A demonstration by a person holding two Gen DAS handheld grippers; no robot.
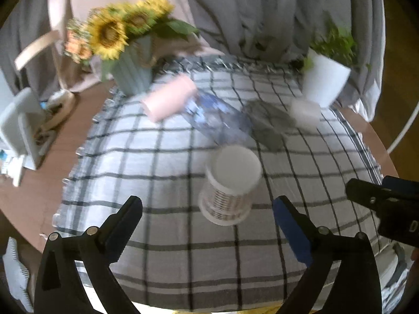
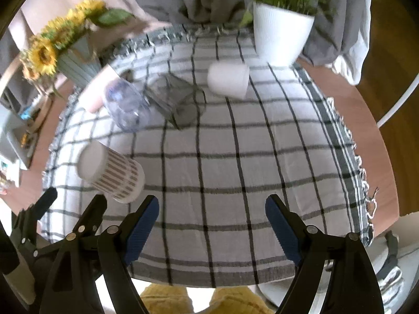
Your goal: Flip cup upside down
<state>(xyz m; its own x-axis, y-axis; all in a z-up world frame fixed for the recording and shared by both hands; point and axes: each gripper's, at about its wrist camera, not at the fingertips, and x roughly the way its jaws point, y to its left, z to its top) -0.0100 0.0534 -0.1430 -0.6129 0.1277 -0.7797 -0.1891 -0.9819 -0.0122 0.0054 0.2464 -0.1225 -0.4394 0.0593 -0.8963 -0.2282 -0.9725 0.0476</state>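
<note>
The striped cup (image 1: 229, 187) stood on the checked cloth (image 1: 162, 172) straight ahead of the left tongs (image 1: 207, 206), just past the fingertips and nearly centred between them, a little toward the blue pad. From the right tongs (image 2: 212, 206) the same cup (image 2: 111, 172) lay well off to the left, beyond the left finger. So the left tongs were plainly nearer. The cup's long axis ran up from the cloth; a flat white disc faced up and a flared white rim met the cloth, so it seemed to stand mouth down already, though blur kept this uncertain. Its wall was white with thin dark vertical stripes.

Both tongs were spread wide and held nothing; neither touched the cup.

Farther ahead of the left tongs stood a clear bottle (image 1: 217, 116), a pink cup (image 1: 169, 96), a grey glass (image 1: 267, 123) and a white cup (image 1: 305, 113).
</note>
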